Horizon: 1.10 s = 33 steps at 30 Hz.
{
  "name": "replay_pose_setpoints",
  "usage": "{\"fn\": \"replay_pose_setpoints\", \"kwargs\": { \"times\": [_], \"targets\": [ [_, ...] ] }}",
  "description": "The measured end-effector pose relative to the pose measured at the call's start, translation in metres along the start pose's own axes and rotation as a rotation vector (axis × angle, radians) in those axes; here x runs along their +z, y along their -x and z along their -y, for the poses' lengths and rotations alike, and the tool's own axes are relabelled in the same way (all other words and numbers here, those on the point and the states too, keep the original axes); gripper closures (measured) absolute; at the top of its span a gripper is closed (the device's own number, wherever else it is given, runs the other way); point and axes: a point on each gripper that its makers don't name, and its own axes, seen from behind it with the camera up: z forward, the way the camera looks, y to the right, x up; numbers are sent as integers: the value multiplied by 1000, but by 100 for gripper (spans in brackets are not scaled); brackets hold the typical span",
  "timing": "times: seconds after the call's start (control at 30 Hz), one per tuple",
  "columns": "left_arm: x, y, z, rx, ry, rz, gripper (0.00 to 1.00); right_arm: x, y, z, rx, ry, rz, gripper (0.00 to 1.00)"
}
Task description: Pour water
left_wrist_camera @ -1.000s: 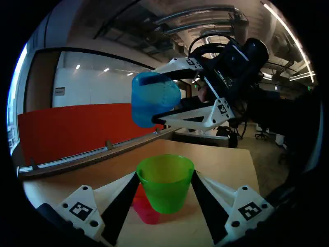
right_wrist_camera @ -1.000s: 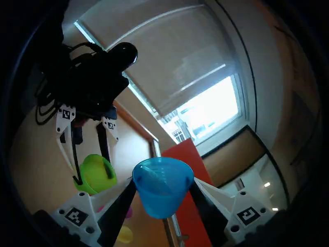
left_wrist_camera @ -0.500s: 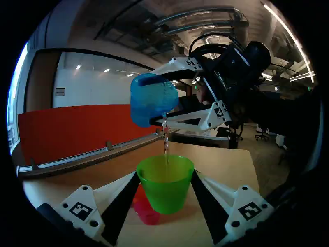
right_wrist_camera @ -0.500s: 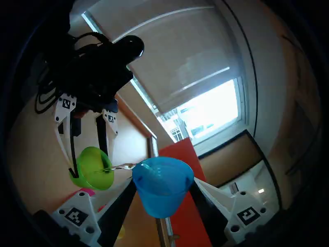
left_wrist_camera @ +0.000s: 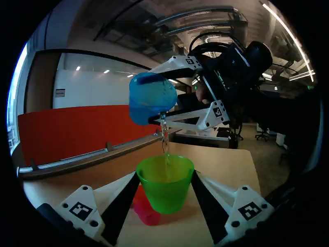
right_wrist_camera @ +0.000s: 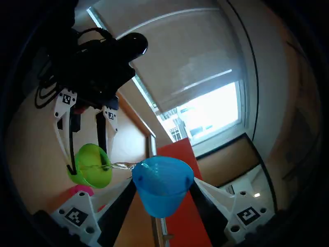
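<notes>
Right hand-held gripper [right_wrist_camera: 162,181], clamping the blue cup [left_wrist_camera: 150,96], now streams water [left_wrist_camera: 165,138] into the green cup [left_wrist_camera: 165,191] the left hand-held gripper [left_wrist_camera: 165,175] clasps.

Setting: open-plan office. Evidence, left gripper view: unfinished ceiling with exposed ducts and pipes [left_wrist_camera: 197,18]; long linear strip lights [left_wrist_camera: 283,31] running overhead; dark-framed glass partition [left_wrist_camera: 94,86] with small ceiling lamps showing in it; red divider panel [left_wrist_camera: 74,127] standing behind the far edge of a pale wooden desk top [left_wrist_camera: 224,158]; metal rail [left_wrist_camera: 103,150] along that edge; swivel chair [left_wrist_camera: 262,132] on castors farther off, on a grey floor [left_wrist_camera: 267,158]. Evidence, right gripper view: large window [right_wrist_camera: 209,111], bright with daylight; pale roller blind [right_wrist_camera: 181,53] drawn partway down over it; the same red panel and wooden surface below.
</notes>
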Motion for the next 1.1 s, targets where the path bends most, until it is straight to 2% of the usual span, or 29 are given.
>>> {"fn": "replay_pose_setpoints", "kwargs": {
  "times": [0.57,1.1],
  "targets": [
    [4,2,0,1,-1,-1,13,-1,0,-12,-42,24,3,10],
    [7,0,-1,5,1,-3,13,-2,1,-12,-87,27,10,10]
  ]
}}
